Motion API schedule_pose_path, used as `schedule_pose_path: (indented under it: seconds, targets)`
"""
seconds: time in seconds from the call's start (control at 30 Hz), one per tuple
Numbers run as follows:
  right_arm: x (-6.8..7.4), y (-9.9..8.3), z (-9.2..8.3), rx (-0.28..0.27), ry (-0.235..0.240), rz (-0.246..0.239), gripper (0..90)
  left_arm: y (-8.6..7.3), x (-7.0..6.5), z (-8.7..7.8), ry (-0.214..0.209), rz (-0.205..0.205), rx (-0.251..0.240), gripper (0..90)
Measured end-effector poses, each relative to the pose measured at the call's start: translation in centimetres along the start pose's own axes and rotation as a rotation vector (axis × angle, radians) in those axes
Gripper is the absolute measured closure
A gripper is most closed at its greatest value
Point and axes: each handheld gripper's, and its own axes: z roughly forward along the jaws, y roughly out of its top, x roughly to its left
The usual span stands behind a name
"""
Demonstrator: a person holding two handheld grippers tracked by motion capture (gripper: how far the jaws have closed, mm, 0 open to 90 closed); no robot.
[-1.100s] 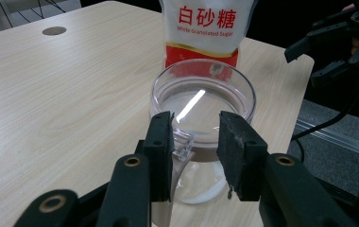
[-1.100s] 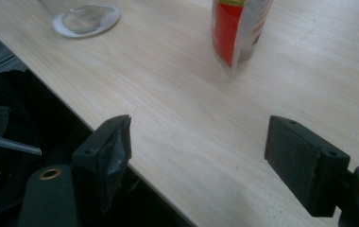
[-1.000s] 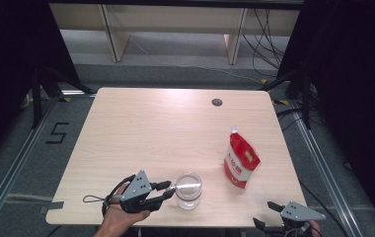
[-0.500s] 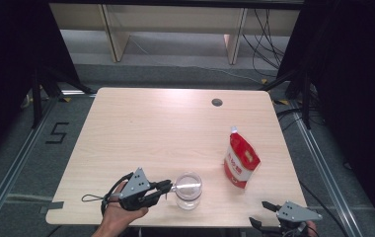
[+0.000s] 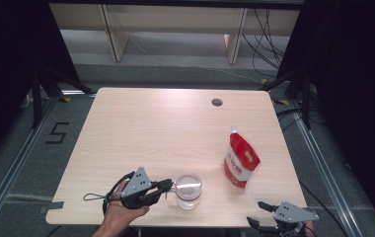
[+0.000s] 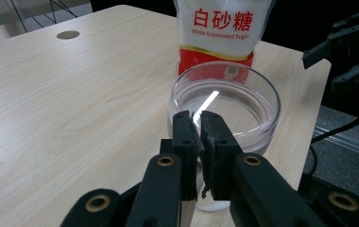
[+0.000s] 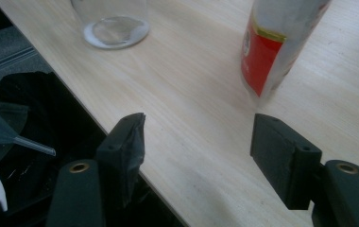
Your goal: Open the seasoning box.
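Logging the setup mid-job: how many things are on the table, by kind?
Glass jar: 1
Spoon in the jar: 1
Sugar pouch: 1
Total: 3

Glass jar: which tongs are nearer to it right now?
Left. The left tongs are shut at the glass jar rim, on a thin spoon-like handle. The right tongs hang open off the table's near edge.
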Motion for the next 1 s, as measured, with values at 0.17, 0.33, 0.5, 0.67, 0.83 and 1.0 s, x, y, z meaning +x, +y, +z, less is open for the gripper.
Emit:
schedule_pose_path:
  seconds: [0.17,0.33,0.5,0.67,0.83,1.0]
  targets:
    - [0.5,0.5,0.0,-0.023,0.01,0.004,47.3,-0.1,0.1,-0.1,0.004,0.0,-0.003,83.5]
    - [0.7,1.1,0.3,-0.056,0.036,-0.003,55.3,-0.2,-0.2,-0.2,0.012,-0.029,0.003,83.4]
    - [0.9,1.7,0.7,-0.091,0.049,-0.02,62.5,-0.2,-0.2,-0.2,0.011,-0.025,0.003,83.4]
    - [1.7,2.2,1.4,-0.093,0.082,-0.016,67.1,-0.3,-0.3,-0.2,0.014,-0.019,-0.001,83.4]
    - [1.7,3.1,1.9,-0.14,0.104,-0.021,73.8,-0.2,-0.1,-0.2,0.009,0.011,0.003,83.5]
    - [2.1,3.8,2.6,-0.142,0.118,-0.036,75.7,-0.3,-0.1,-0.3,0.015,0.001,0.005,83.5]
